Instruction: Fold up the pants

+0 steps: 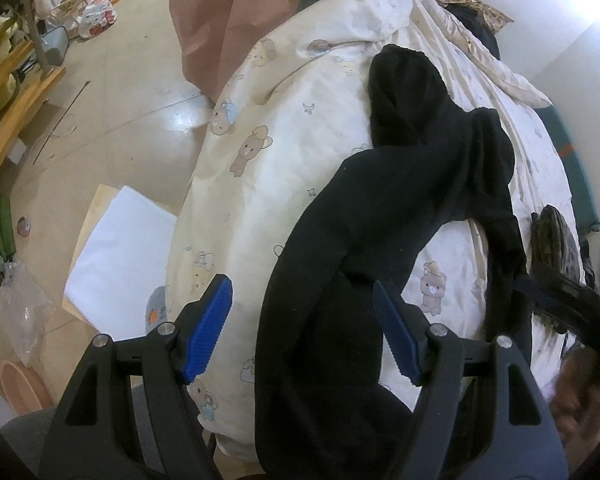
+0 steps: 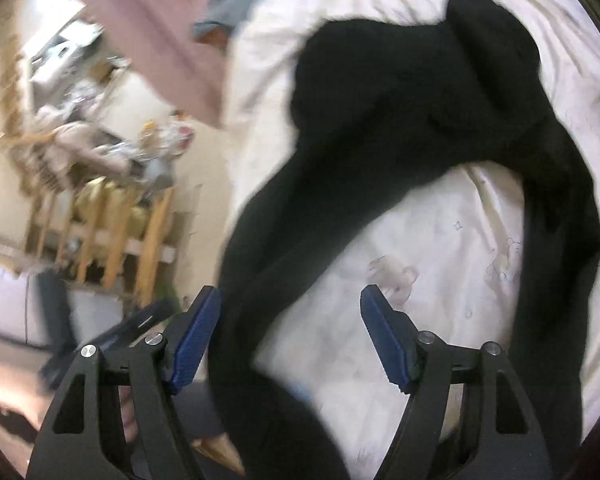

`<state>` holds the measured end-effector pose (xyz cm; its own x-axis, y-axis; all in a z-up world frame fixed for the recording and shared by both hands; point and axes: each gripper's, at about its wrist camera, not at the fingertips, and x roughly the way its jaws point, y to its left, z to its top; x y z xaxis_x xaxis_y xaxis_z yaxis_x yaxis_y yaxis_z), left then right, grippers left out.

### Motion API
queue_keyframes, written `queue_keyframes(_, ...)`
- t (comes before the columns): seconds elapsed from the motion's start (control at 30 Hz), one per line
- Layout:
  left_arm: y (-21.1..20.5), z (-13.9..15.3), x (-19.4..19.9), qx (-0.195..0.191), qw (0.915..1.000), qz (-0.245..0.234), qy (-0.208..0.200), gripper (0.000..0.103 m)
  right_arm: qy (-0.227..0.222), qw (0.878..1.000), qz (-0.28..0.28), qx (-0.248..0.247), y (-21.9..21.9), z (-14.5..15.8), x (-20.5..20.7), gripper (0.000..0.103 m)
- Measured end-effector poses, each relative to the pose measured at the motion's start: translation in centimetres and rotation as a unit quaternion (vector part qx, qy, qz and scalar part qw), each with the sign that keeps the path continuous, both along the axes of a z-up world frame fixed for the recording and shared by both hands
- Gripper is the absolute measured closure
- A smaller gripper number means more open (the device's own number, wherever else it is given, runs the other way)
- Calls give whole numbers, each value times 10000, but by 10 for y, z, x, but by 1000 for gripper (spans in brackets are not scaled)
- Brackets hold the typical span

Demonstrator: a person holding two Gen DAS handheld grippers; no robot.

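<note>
The black pants [image 1: 412, 184] lie sprawled on the bed's bear-print quilt [image 1: 284, 152], one leg trailing toward six o'clock over the edge, so with the left tool [image 1: 304, 330] and right tool [image 2: 290, 340] both gaping empty, that leg risks dragging the garment floorward.

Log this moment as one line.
left gripper: open, over pants | right gripper: open | pants: unfolded, sprawled on quilt

The pants [image 1: 400, 208] lie on the quilt [image 1: 284, 128], running from upper right to bottom centre of the left wrist view. A sheet of paper [image 1: 120, 256] lies on the floor [image 1: 132, 80], left of the bed.
</note>
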<state>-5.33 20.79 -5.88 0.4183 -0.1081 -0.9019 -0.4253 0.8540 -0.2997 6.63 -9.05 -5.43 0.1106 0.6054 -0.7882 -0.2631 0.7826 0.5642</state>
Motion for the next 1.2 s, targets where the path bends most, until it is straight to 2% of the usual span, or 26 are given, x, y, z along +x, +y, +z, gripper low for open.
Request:
queue_keyframes(0.1,1,-1,4,12,10000,46,-1,33,531,9981,-319,-29,12,-53,20,28)
queue_keyframes(0.17,1,-2,6,11,10000,49,3,33,952,9943,-424,209,26,-85,27,28)
queue_keyframes(0.27,0,-3,7,-2,10000,1,11,33,975,9939,-353,376,50,-104,28,29)
queue_keyframes(0.3,-1,-4,8,13,10000,-36,37,33,932,9947,-281,337,58,-107,26,41)
queue_keyframes(0.33,-2,-4,9,16,10000,-55,53,33,832,9963,-140,154,67,-109,25,67)
queue_keyframes(0.37,-2,-5,11,11,10000,-68,67,33,717,9973,-13,-148,75,-109,23,82)
queue_keyframes(0.4,-2,-6,11,9,9999,-72,83,33,647,9973,83,-341,79,-109,20,92)
queue_keyframes(0.43,-3,-6,12,5,9999,-65,90,33,552,9977,122,-381,78,-106,17,94)
queue_keyframes(0.6,-4,-5,12,-72,10000,-33,38,33,-306,9979,361,-451,47,-49,1,96)
queue_keyframes(0.7,-8,-5,11,-40,9999,-113,40,33,-790,9959,342,-275,8,-7,-13,96)
queue_keyframes(0.77,-10,-6,12,-28,9999,-137,60,33,-908,9946,295,-396,-22,7,-20,96)
queue_keyframes(0.83,-13,-9,13,-24,9998,-170,122,33,-743,9945,158,-720,-44,0,-17,96)
queue_keyframes(0.9,-18,-11,16,-25,9996,-216,159,33,-387,9891,67,-1420,-59,-31,-11,95)
queue_keyframes(0.93,-20,-11,18,0,9996,-242,175,33,-47,9869,168,-1602,-64,-53,-8,94)
queue_keyframes(1.03,-29,-15,22,-19,9990,-385,228,33,238,9907,62,-1339,-74,-76,-8,91)
queue_keyframes(1.13,-42,-19,28,-12,9980,-554,316,33,131,9925,86,-1211,-70,-71,-10,91)
queue_keyframes(1.2,-53,-21,37,155,9969,-648,406,33,43,9935,166,-1128,-69,-66,-9,91)
